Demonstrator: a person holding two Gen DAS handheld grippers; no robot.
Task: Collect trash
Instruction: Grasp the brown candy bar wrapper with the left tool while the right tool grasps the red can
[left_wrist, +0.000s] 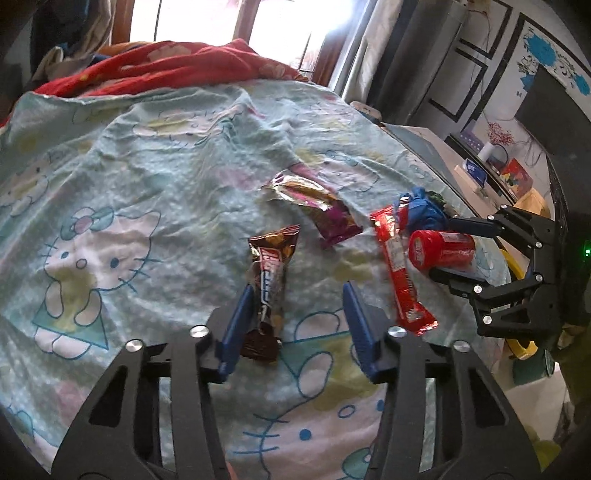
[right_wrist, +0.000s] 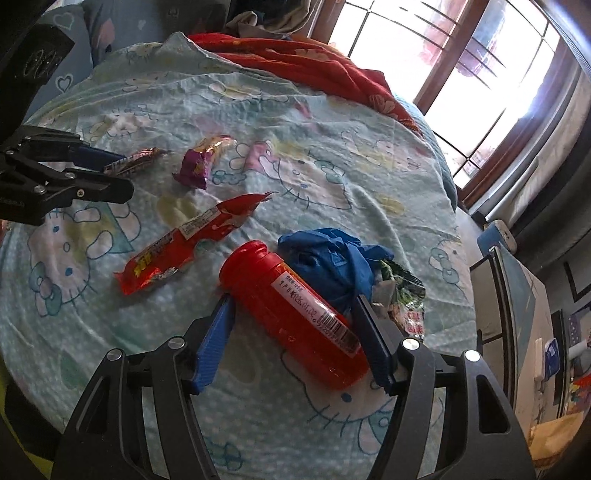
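Here the trash lies scattered on the bed sheet (left_wrist: 140, 177): a brown wrapper (left_wrist: 269, 280), a purple wrapper (left_wrist: 321, 210), a long red wrapper (left_wrist: 400, 269), a red bottle (right_wrist: 291, 314) and a crumpled blue bag (right_wrist: 340, 266). The left tool (left_wrist: 299, 317) is spread open, its left finger touching the brown wrapper, which lies between the fingers. The right tool (right_wrist: 295, 339) is open too, straddling the red bottle, with the blue bag just beyond. A red blanket (left_wrist: 159, 66) is bunched at the far edge of the bed, below a bright window (right_wrist: 443, 55).
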